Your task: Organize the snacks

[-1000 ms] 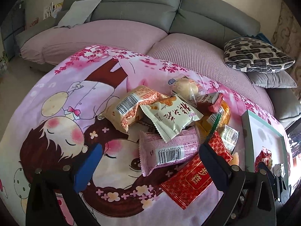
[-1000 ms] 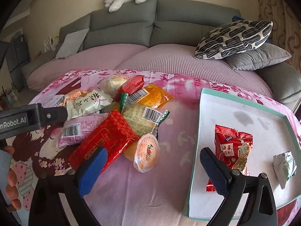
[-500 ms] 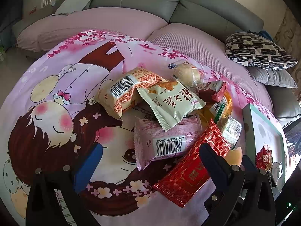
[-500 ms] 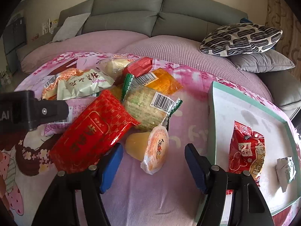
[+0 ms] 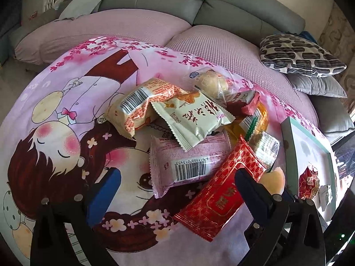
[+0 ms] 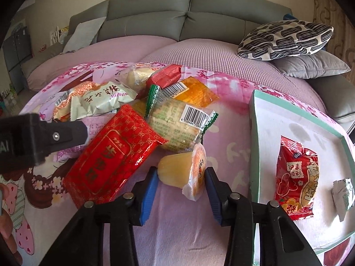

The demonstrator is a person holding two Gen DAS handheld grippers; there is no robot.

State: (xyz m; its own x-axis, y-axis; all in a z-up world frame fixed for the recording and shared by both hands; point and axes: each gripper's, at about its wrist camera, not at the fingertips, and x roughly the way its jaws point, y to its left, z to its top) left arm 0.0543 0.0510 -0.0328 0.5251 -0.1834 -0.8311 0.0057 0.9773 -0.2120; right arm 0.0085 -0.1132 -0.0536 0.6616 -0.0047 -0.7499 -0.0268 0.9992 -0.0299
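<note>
A pile of snack packets lies on a pink cartoon blanket (image 5: 66,102). My right gripper (image 6: 180,177) is shut on a yellow jelly cup (image 6: 184,169), its pads against both sides; the cup also shows in the left wrist view (image 5: 274,179). Beside it lie a red packet (image 6: 113,155) and a green-edged cracker packet (image 6: 175,124). My left gripper (image 5: 175,190) is open above a pink packet (image 5: 190,159), with the red packet (image 5: 221,192) under its right finger. A teal-rimmed tray (image 6: 253,133) at right holds a red snack bag (image 6: 295,170) and a small silver packet (image 6: 342,195).
Further packets lie behind: a cream one (image 5: 193,117), an orange-white one (image 5: 142,108), an orange one (image 6: 193,93), a red wrapper (image 6: 166,77) and a clear bun pack (image 5: 210,82). A grey sofa (image 6: 188,15) with a patterned pillow (image 6: 286,37) stands behind.
My right gripper moved forward and down onto the jelly cup and closed from wide open to gripping it. My left gripper edged closer over the pink packet, staying open.
</note>
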